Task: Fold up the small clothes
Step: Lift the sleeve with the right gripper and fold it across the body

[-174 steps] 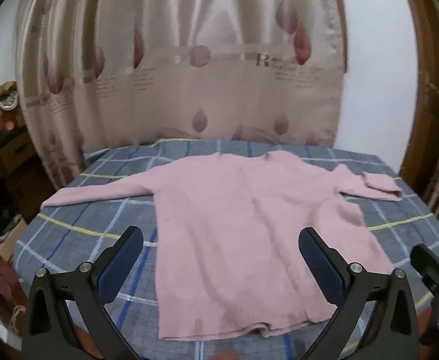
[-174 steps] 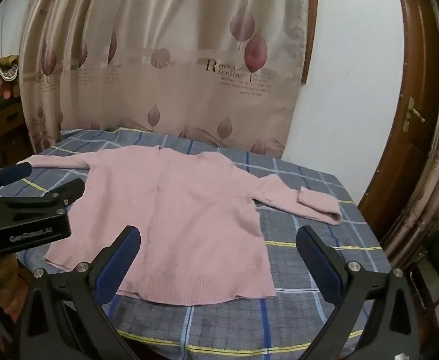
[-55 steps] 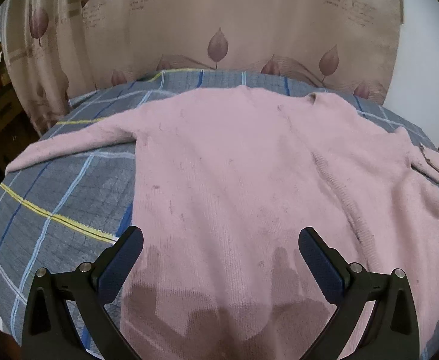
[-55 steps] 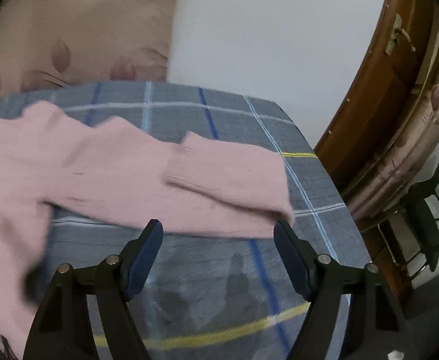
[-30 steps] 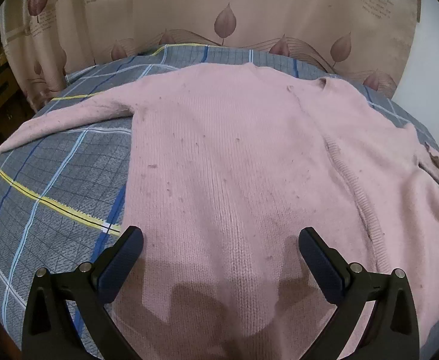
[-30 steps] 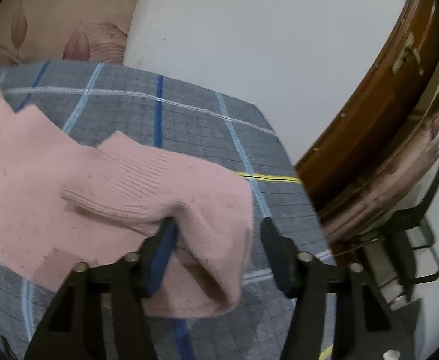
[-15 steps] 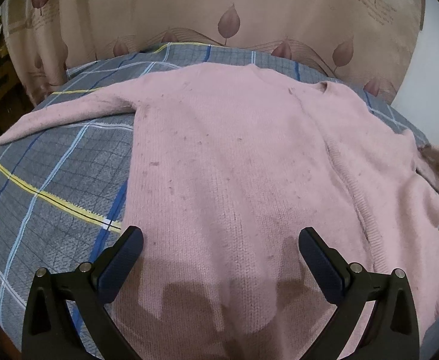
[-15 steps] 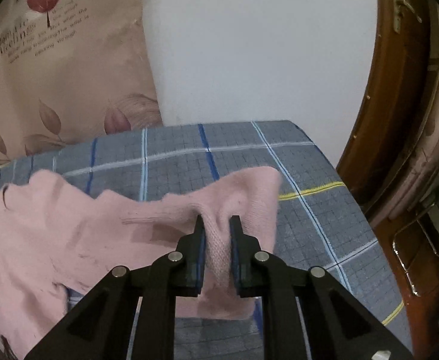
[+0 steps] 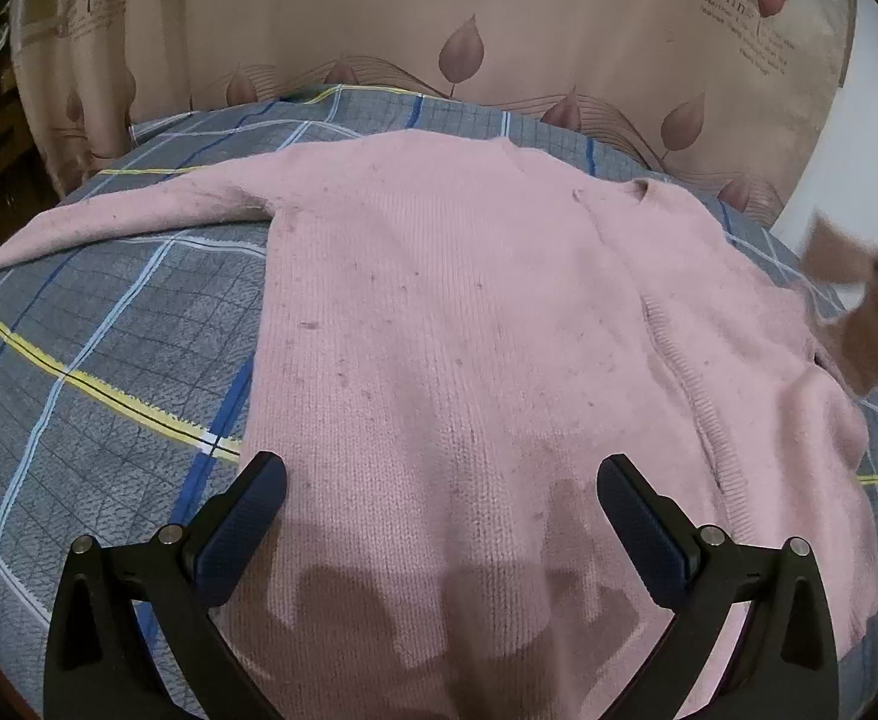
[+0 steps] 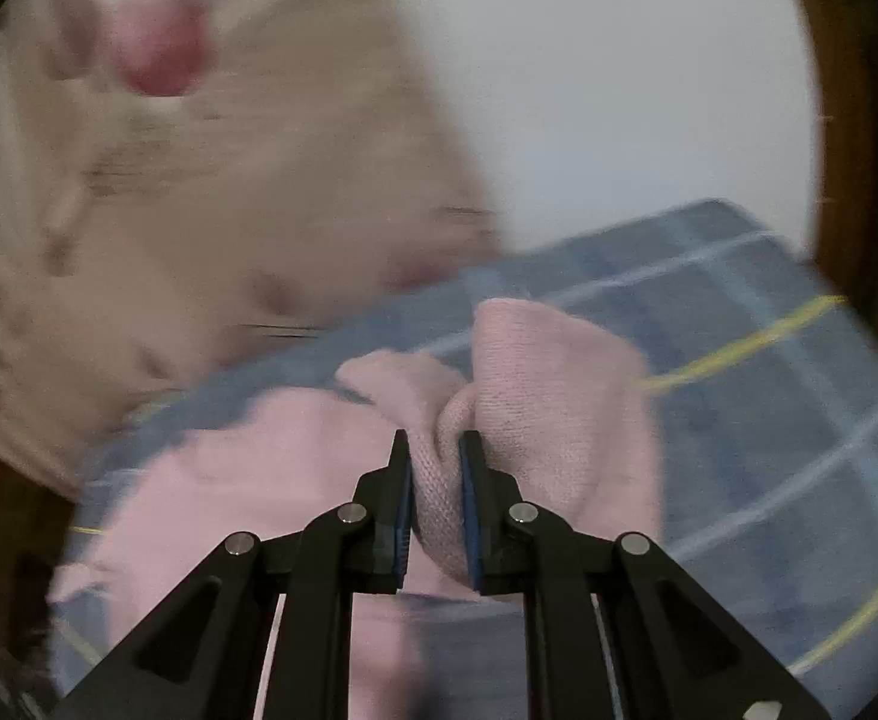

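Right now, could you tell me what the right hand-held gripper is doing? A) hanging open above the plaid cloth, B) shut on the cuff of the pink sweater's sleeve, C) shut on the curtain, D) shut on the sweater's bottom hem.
B: in the right wrist view the right hand-held gripper has its jaws closed on bunched knit at the sleeve cuff of the pink sweater.

One sweater (image 9: 469, 330), two grippers (image 9: 439, 480), one curtain (image 9: 439, 30).
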`<state>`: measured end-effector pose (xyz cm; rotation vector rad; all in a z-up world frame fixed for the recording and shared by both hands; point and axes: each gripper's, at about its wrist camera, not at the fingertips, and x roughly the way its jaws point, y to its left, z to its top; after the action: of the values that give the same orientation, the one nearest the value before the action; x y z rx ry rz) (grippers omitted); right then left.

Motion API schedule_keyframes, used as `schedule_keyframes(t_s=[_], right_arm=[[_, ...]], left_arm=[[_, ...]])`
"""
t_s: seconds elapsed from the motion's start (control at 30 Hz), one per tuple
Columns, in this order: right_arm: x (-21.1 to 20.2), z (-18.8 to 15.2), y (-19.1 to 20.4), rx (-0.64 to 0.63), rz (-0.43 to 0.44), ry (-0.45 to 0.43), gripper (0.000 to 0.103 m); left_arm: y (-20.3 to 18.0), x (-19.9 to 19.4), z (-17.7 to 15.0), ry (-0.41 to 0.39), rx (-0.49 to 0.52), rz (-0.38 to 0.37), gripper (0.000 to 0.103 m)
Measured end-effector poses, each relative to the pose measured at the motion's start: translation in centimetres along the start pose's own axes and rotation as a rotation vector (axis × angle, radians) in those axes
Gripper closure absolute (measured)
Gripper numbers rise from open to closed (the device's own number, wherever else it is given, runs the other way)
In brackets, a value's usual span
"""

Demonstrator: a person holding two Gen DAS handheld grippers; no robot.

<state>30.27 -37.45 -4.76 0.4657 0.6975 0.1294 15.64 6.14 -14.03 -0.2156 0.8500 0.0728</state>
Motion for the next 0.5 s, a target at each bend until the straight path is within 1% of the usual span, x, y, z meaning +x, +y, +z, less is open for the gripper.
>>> schedule_keyframes(t_s=[0.03,0.07,0.1,0.17,0.2,0.23,0.3,0.37,0.43,0.5], right_arm=[[0.2,-0.2,1.2,0.011,0.055,-0.002,0.090],[1.1,-0.7,3.9,0.022,0.148,0.005,0.090],[1.7,-1.1,5.7,0.017,0.199,0.011,0.090],[3.6,-2.7,10.3,-0.022,0.321,0.032,0.090],[4.5,-3.5,12.1,-0.042,0.359,0.044,0.090],[6.0,-4.8,14.8,-0.068,0.418,0.078,0.090],[7.8,-6.7,17.7,-0.111,0.460,0.122,0.090],[10.1,-9.1,20.8,-0.180,0.462,0.180,0.090],[11.6,-10.5,22.1,-0.200,0.454,0.219,0.090],[13.0,-11.8,23.1,-0.211,0.447,0.248,0.090]], left_arm=[[0.0,0.0,0.0,-0.001,-0.001,-0.001,0.000],[0.0,-0.1,0.0,-0.003,-0.002,-0.003,0.000],[0.0,-0.1,0.0,-0.004,-0.005,-0.005,0.000],[0.2,-0.3,-0.1,-0.008,-0.014,-0.015,0.000],[0.2,-0.3,-0.1,-0.012,-0.020,-0.022,0.000],[0.3,-0.4,-0.1,-0.015,-0.027,-0.028,0.000],[0.5,-0.4,0.0,-0.017,-0.038,-0.040,0.000],[0.6,-0.5,0.0,-0.021,-0.045,-0.050,0.000],[0.7,-0.5,0.0,-0.021,-0.048,-0.064,0.000],[0.9,-0.6,0.1,-0.019,-0.051,-0.099,0.000]])
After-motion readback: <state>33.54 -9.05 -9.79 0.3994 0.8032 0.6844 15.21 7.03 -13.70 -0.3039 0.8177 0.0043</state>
